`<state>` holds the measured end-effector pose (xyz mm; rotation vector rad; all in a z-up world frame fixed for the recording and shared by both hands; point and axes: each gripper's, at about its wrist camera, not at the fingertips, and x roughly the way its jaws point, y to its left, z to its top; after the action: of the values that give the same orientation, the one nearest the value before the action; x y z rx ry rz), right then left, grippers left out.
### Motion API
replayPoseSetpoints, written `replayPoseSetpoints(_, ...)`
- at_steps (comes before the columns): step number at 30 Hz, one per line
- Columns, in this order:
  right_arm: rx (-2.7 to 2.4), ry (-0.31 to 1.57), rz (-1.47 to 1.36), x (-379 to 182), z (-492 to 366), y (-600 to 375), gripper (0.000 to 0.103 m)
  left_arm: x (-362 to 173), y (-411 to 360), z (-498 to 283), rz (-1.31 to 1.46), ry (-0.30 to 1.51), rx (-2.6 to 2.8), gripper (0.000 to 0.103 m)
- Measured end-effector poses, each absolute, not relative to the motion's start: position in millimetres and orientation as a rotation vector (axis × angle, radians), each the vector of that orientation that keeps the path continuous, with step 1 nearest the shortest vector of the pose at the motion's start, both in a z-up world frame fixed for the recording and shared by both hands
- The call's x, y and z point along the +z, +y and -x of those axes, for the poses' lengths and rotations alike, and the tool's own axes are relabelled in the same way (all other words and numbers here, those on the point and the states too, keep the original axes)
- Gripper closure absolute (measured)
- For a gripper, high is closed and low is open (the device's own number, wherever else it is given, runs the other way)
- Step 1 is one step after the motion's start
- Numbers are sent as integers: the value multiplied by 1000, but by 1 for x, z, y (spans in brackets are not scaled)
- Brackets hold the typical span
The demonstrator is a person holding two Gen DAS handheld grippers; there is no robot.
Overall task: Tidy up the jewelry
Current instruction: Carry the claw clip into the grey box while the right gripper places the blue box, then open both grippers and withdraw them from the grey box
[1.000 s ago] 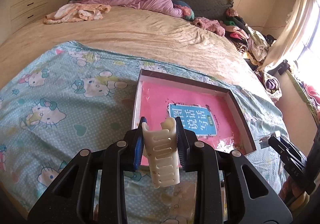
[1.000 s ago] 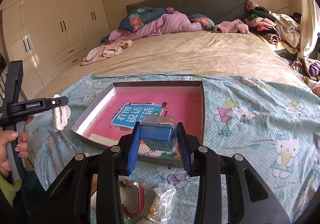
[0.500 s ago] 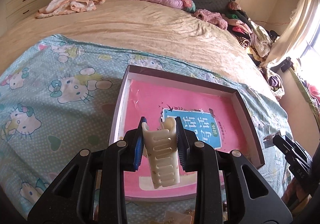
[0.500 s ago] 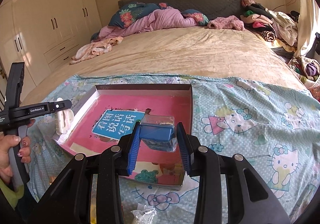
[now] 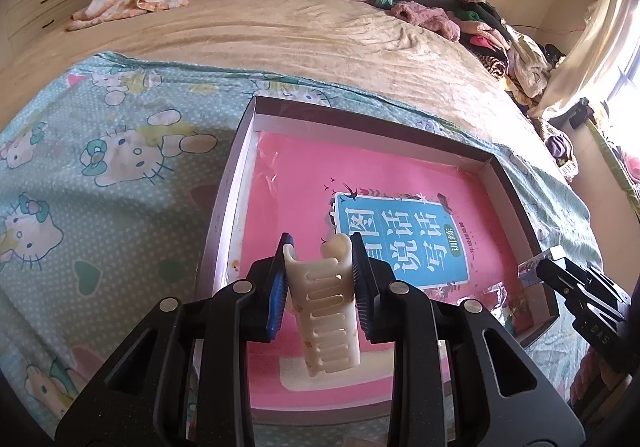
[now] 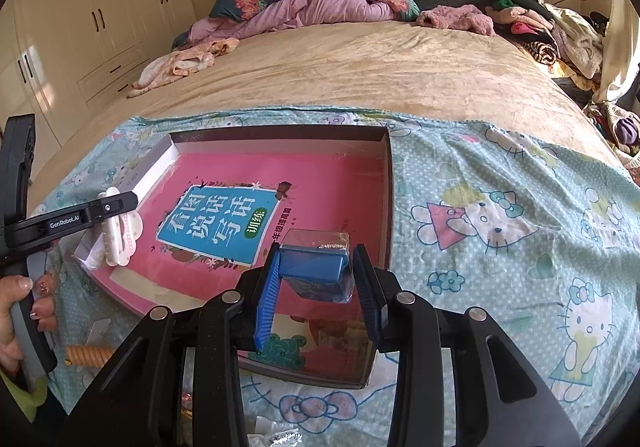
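Hair claw [image 5: 326, 311] sits pinched in my left tool [image 5: 320, 271]; my right tool [image 6: 314, 271] clamps a blue box [image 6: 312, 269]. Both hang over the tray [image 6: 388, 207]. Releasing high could bounce either out onto the bed.

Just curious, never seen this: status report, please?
Left gripper shut on cream hair claw. Right gripper shut on blue box. Both over pink-lined tray. Nothing in the way.

both grippers, left [image 5: 319, 253] and right [image 6: 316, 263], angled down, fingers clamped.
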<state>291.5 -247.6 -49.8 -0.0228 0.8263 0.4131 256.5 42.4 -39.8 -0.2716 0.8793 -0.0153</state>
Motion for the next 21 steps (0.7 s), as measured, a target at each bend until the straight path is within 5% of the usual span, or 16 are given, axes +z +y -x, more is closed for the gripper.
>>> replayPoseSetpoints(10,390,854,16,-59,-295,-244,68,-32,42,-250,227,853,-4,54)
replayPoseSetpoints(21,375,808,-30,-48,-279,-253,36,-19,49,-232,206,807,49,19)
